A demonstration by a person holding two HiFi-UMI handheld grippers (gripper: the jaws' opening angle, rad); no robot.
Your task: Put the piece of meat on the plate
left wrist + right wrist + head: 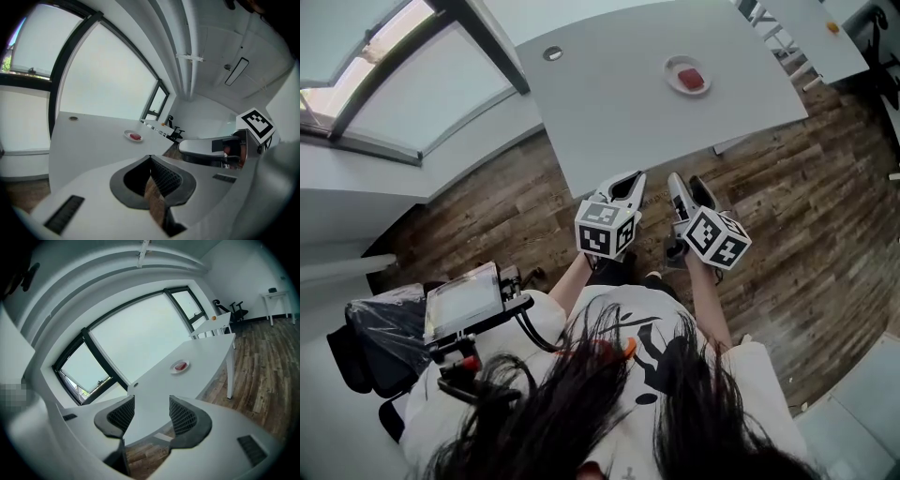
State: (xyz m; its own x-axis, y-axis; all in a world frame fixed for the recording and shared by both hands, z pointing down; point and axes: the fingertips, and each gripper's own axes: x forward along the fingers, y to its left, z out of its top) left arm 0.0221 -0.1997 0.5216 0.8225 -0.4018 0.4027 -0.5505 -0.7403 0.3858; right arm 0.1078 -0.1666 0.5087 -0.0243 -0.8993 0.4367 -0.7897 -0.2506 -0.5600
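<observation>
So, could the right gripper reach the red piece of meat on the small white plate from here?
Probably not: the right gripper hangs over the wooden floor, short of the white table, the meat far across it. Nothing blocks the way.

A white table (628,112) fills the upper centre, above wood-plank floor (806,244); a large window (394,84) sits upper left.

No words, numbers or brands are showing legibly; the white plastic cubes (606,228) are carrying only black square markers.
</observation>
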